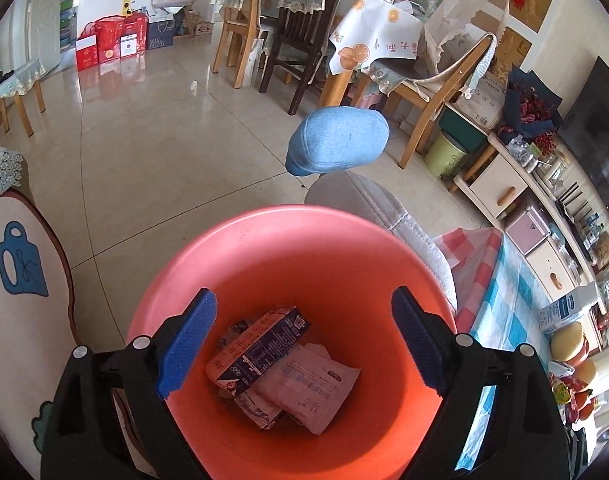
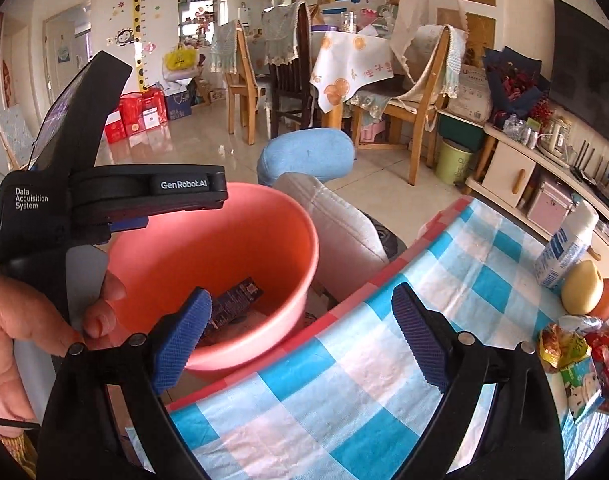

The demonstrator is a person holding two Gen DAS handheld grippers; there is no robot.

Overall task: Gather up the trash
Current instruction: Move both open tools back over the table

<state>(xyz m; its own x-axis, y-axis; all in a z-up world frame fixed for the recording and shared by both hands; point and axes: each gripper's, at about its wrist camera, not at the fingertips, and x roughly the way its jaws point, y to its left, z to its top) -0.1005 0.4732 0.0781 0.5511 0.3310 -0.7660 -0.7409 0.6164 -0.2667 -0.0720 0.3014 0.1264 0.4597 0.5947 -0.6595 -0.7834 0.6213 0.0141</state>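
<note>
A pink-orange plastic bin (image 1: 304, 248) stands beside the table. In it lie a dark blue carton (image 1: 260, 350) and a white wrapper (image 1: 308, 390). My left gripper (image 1: 304, 340) is open and empty right above the bin's mouth. The bin (image 2: 272, 240) also shows in the right wrist view, with the left gripper's black body (image 2: 116, 192) over it. My right gripper (image 2: 300, 344) is open and empty above the edge of the blue-checked tablecloth (image 2: 344, 400). Colourful wrappers (image 2: 576, 360) lie at the table's right side.
A white-blue carton (image 2: 564, 248) and a yellow-orange jar (image 2: 584, 292) stand on the table's far right. A grey chair back (image 1: 388, 216) with a blue cap (image 1: 336, 140) stands behind the bin. Dining chairs and a covered table (image 1: 376, 36) stand farther back.
</note>
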